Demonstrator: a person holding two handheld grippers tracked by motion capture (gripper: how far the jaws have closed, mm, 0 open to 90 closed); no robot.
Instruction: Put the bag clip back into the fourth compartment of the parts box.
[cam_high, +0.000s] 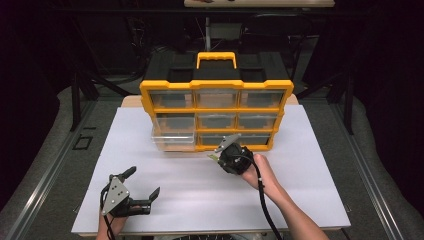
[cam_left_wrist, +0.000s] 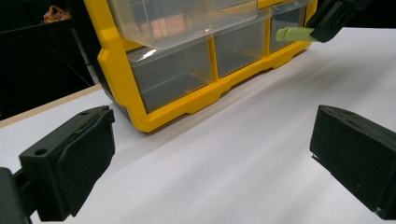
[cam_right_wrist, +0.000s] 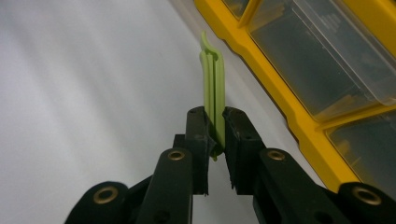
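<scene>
On the white board (cam_high: 210, 200) that covers the table, near its far edge, stands a yellow drawer cabinet (cam_high: 216, 86) with a carry handle on top and three rows of clear drawers. From the high view I see the left drawer (cam_high: 173, 137) of the middle row pulled out toward me; the others sit flush.

My right gripper (cam_right_wrist: 215, 135) is just in front of the cabinet's bottom row, a little right of the pulled-out drawer. Its jaws are closed tight on a light green plastic strip (cam_right_wrist: 213, 93), a slim ribbed piece with a curved tip. In the right gripper view the strip stands straight out from between the pads, its tip pointing along the yellow base rail of the cabinet, close beside it; I cannot tell whether it touches. In the left gripper view the same strip (cam_left_wrist: 294, 33) shows at top right, sticking out sideways from the black jaws, held above the board and near the lower right drawers.

My left gripper (cam_high: 142, 186) is low over the near left part of the board, well apart from the cabinet. Its jaws stand wide apart with nothing between them, just bare white board. It faces the cabinet's lower left corner.
</scene>
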